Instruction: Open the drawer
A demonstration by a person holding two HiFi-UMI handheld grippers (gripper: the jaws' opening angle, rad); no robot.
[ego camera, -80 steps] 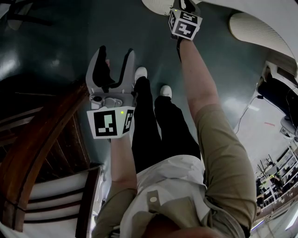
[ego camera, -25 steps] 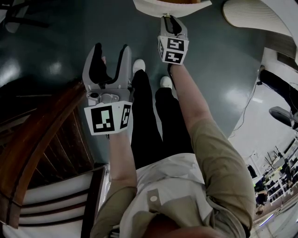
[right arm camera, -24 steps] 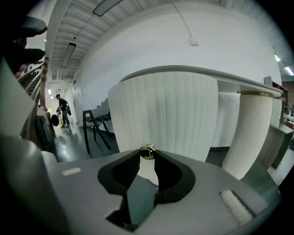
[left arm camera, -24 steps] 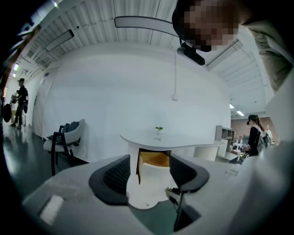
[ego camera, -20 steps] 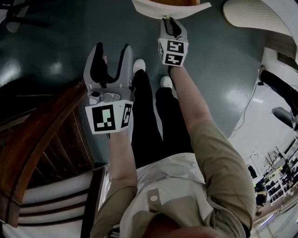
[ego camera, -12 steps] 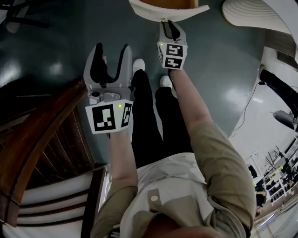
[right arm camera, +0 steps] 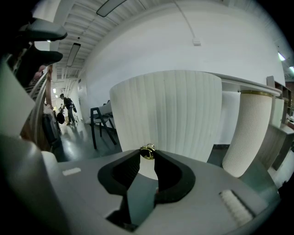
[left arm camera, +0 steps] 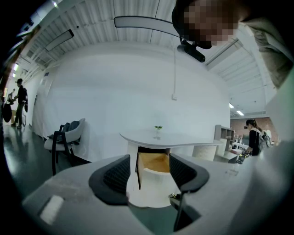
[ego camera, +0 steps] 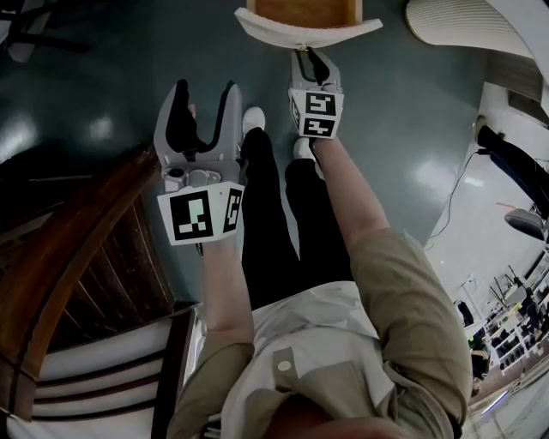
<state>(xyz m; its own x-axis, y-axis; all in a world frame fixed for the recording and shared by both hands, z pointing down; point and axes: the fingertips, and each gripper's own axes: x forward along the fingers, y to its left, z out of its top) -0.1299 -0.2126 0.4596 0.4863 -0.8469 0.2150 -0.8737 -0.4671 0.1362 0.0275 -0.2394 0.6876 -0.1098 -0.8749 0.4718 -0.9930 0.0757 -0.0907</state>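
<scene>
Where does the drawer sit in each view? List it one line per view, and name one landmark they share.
Head view: drawer at top centre, just beyond the right gripper.
Left gripper view: drawer at lower centre, pulled out under the tabletop.
Right gripper view: drawer front fills the centre, its knob pinched between the fingers.
Shared landmark: ribbed white column, right of the drawer in each view.

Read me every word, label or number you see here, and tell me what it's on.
No readable text anywhere.
The left marker cube and right marker cube carry black-and-white square patterns, no letters.
The drawer and its knob are unmarked.
</scene>
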